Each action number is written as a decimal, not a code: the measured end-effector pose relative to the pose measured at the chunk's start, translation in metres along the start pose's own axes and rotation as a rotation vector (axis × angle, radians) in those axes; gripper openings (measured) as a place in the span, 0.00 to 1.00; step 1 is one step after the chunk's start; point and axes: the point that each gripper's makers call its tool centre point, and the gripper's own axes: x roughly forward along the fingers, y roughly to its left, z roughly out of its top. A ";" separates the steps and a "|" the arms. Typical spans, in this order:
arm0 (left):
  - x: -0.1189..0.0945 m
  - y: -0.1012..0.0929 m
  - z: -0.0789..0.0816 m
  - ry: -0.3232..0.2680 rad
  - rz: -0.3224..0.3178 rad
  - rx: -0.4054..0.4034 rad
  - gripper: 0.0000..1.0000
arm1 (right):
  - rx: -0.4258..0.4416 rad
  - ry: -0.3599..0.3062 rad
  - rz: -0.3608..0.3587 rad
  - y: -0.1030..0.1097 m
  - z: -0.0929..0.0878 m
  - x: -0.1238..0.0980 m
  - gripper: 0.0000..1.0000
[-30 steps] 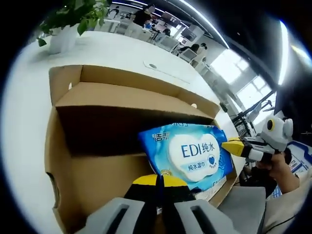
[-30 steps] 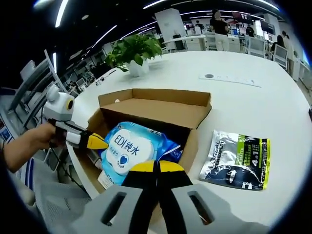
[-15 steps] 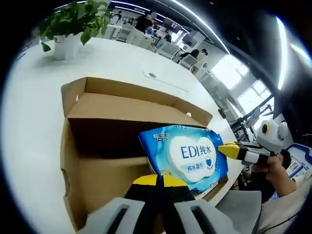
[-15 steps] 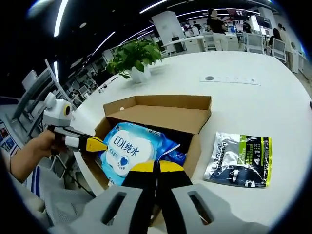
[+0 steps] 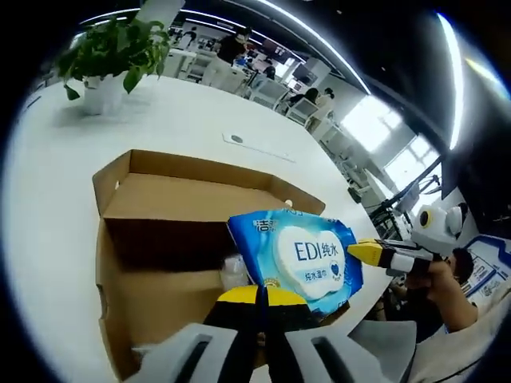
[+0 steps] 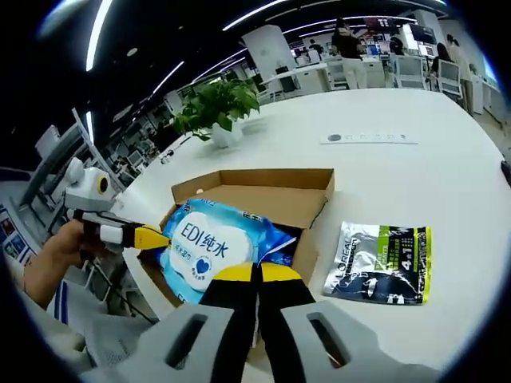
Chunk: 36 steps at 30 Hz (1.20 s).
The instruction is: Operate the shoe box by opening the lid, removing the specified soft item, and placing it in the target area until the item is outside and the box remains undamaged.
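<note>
Lifting the wipes pack (image 5: 299,254) above the open shoe box (image 5: 160,239), we are pinching it from both sides with left gripper (image 5: 257,297) and right gripper (image 6: 254,274), apparently edge-gripped, so squeezing evenly seems wise.

The brown shoe box (image 6: 263,191) sits open on the white bench (image 6: 415,152). The soft blue wipes pack (image 5: 299,255) is tilted up above it.
</note>
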 end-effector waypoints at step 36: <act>0.044 -0.100 0.019 -0.017 -0.147 0.104 0.00 | 0.077 -0.044 -0.109 -0.078 0.012 -0.069 0.00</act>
